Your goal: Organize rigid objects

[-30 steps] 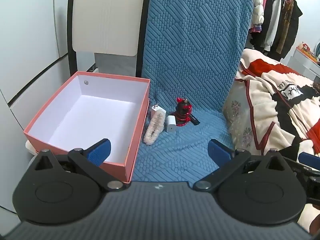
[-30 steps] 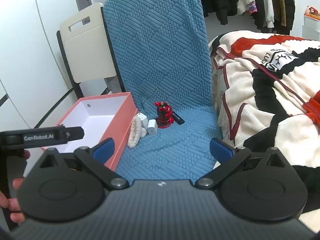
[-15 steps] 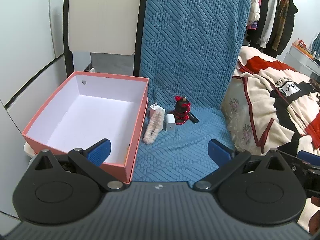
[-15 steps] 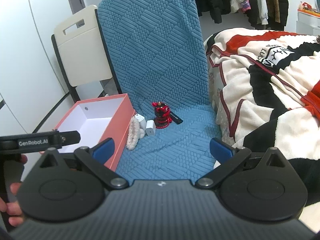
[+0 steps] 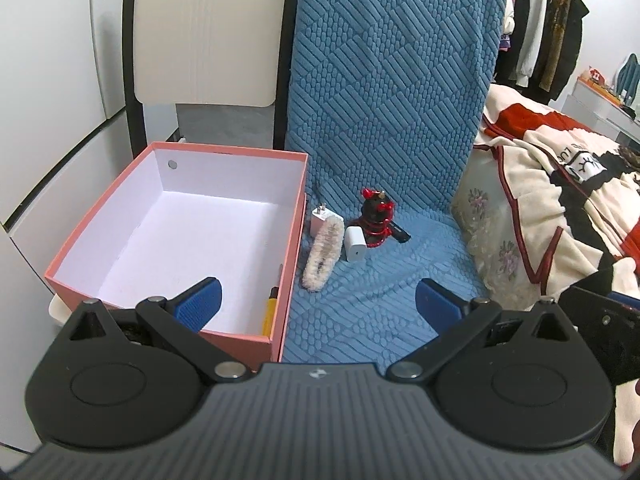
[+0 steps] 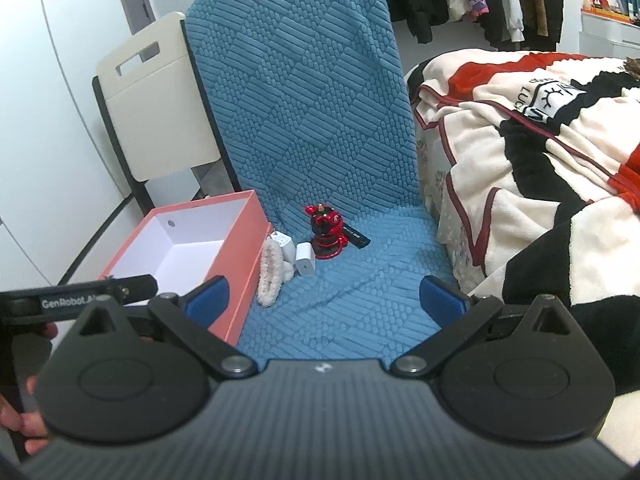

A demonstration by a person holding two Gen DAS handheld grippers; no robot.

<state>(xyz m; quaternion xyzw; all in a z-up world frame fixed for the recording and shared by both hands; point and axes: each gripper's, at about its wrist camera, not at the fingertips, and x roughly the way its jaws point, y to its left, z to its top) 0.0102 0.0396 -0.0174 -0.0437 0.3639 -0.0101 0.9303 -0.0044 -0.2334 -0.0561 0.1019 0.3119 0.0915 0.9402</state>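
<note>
Blue chair cover point(image 5: 384, 128) looms nearer than before; our left gripper point(image 5: 318, 300) and right gripper point(image 6: 324, 294) gape empty; only left view shows the yellow utility knife point(image 5: 271, 309) inside the pink box point(image 5: 294, 248).

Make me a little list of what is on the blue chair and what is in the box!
box: pink box, open, white inside
in the box: a yellow thing by the right wall
on the blue chair cover: fluffy brush, two white chargers, red and black gadget
left gripper: open, holding nothing
right gripper: open, holding nothing
</note>
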